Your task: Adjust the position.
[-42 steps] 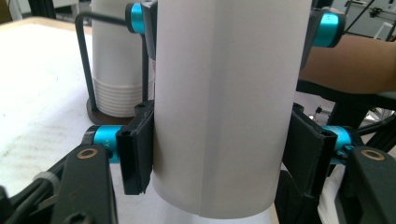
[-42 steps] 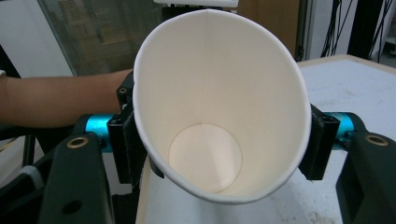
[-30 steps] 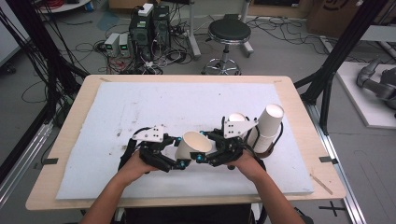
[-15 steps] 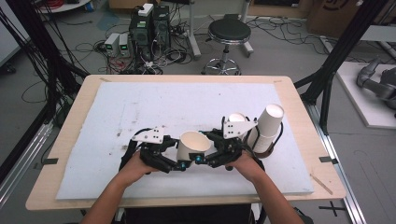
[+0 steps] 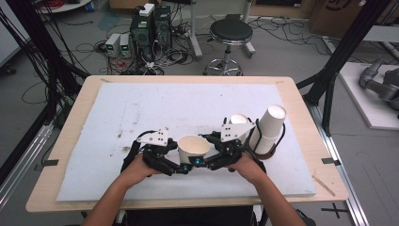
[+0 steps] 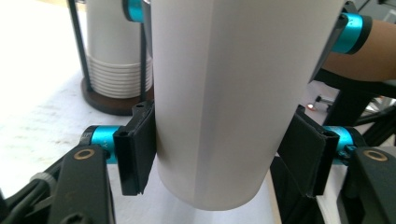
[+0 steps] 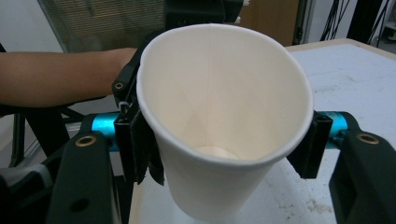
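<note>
Paper cup [image 5: 193,147] sits mouth-up betw. the two grippers, near-centre of the white mat [image 5: 141,108] on the table [image 5: 301,101], just above the mat surface as far as the gripper views show.

Left gripper [image 5: 175,159] comes in from the left; in the left gripper view its jaws press both sides of the cup [image 6: 224,93] wall, clamped on it.

Right gripper [image 5: 210,153] comes in from the right; in the right gripper view its jaws bracket the cup [image 7: 224,121] just below the rim, touching both sides, so gripping it too. Cup interior empty, slightly tilted.

Cup stack [image 5: 268,127] in a dark-based wire holder [image 5: 261,151] stands right of the right gripper, leaning right. In the left gripper view the stack [image 6: 114,65] stands behind the cup.

Far off the table: stool [image 5: 230,34], PC boxes [image 5: 153,26], cables on floor.
</note>
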`<state>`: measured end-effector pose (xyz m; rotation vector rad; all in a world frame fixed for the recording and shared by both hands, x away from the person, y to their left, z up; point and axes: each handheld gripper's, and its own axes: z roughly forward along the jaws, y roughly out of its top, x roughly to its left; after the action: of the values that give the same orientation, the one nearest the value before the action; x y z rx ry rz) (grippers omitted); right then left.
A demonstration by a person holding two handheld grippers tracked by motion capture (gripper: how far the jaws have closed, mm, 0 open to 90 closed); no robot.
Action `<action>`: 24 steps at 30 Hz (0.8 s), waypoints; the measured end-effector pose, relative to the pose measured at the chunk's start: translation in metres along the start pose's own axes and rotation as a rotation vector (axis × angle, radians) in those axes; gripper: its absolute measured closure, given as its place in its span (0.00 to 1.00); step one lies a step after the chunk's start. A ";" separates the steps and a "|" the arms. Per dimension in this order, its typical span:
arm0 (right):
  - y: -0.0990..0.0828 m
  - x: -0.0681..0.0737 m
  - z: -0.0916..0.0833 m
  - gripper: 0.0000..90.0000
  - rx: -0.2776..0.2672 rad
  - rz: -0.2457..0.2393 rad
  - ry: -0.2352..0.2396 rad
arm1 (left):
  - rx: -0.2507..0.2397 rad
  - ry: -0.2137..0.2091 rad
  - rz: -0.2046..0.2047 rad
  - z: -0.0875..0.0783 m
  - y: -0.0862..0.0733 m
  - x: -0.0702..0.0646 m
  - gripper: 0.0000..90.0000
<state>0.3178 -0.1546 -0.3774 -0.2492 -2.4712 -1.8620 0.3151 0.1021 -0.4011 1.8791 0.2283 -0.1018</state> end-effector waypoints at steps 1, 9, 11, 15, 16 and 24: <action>0.000 0.000 0.000 0.39 -0.003 0.000 0.001 | -0.004 -0.005 0.004 0.000 0.000 0.000 0.38; 0.001 0.001 0.002 0.19 -0.096 0.056 -0.051 | -0.089 0.024 0.000 -0.007 0.003 0.000 0.38; 0.001 0.001 0.002 0.19 -0.099 0.056 -0.053 | -0.092 0.027 0.003 -0.008 0.003 0.000 0.38; 0.000 0.002 0.005 0.19 -0.100 0.047 -0.047 | -0.088 0.022 0.009 -0.005 0.003 -0.001 0.38; 0.000 0.002 0.005 0.19 -0.100 0.047 -0.047 | -0.087 0.019 0.009 -0.005 0.003 -0.001 0.38; 0.000 0.003 0.006 0.20 -0.104 0.046 -0.036 | -0.088 0.018 0.011 -0.004 0.003 -0.002 0.38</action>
<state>0.3151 -0.1488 -0.3783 -0.3429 -2.3725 -1.9869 0.3137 0.1043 -0.3964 1.7942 0.2313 -0.0670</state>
